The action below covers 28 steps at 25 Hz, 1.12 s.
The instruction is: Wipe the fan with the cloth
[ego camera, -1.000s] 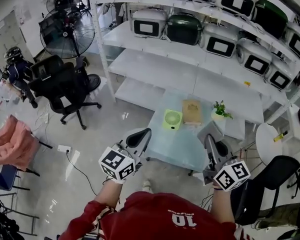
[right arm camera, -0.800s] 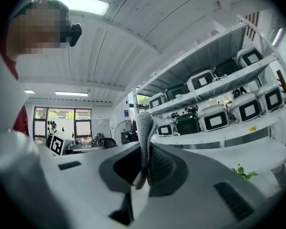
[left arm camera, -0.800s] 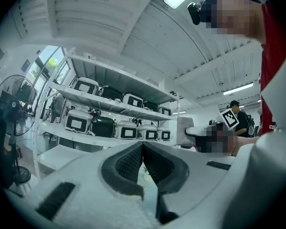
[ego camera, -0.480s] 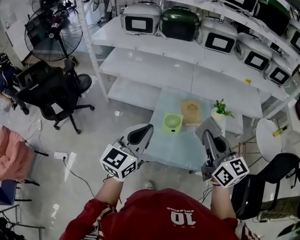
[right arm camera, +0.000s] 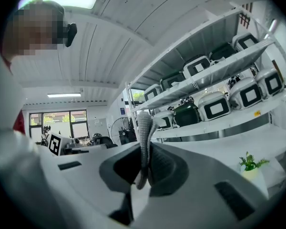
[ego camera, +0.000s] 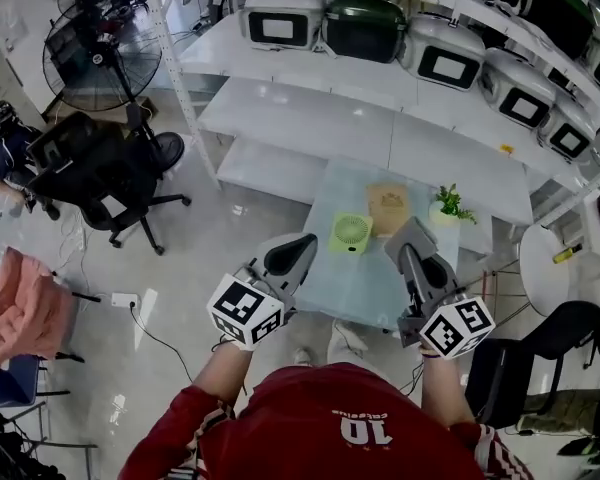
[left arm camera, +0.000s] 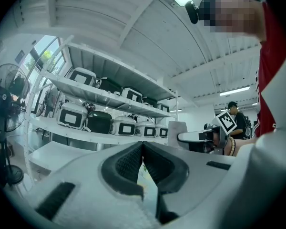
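Both tools have been brought forward over the near edge of the desk (ego camera: 352,296) since the earlier frame. The left tool (left arm camera: 143,146) is seen closed, with nothing held between its jaws. The right tool (right arm camera: 146,146) is clamped on a grey cloth (right arm camera: 144,123). The fan (ego camera: 351,234) is seen on the desk, beyond the two tools and touched by neither.

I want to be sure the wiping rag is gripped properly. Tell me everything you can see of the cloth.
The cloth is grey, knitted-looking fabric bunched into a narrow fold. It stands upright, pinched between the shut jaws of the right gripper, with its rounded top poking out above them and a short end hanging below the pads. Nothing else touches it.
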Motion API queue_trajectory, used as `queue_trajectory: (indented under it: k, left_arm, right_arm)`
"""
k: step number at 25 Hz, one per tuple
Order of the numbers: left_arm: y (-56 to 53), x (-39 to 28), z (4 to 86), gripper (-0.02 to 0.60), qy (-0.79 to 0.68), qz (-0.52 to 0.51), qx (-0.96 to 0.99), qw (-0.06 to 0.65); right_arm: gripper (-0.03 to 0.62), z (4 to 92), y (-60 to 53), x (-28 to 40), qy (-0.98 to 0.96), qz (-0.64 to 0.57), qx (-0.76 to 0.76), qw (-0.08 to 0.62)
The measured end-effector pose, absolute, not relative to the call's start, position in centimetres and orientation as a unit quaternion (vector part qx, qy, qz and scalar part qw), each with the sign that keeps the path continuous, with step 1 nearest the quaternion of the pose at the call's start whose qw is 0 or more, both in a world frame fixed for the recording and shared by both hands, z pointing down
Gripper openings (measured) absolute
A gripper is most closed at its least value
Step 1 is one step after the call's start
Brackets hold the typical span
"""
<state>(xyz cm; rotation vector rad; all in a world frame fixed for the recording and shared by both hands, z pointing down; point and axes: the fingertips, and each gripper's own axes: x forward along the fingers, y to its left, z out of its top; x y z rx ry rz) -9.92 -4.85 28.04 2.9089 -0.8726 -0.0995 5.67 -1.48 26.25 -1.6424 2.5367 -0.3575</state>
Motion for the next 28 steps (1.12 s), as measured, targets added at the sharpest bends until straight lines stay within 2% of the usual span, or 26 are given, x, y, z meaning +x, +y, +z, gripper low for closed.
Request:
queue_trajectory:
  k: [18, 28]
  left_arm:
    - [-11.5, -6.7, 31.7, -0.009, -0.339, -0.014, 0.939, 0.061]
    - [-14.6, -5.4, 34.2, -0.009, -0.370, -0.006, 0.927, 0.062]
  right_arm:
    - [0.022, 31.5, -12.0, 6.2, 0.860, -0.154, -0.485, 0.036]
    - [0.021, 37.7, -16.2, 7.2, 0.858, -0.174, -0.483, 0.007]
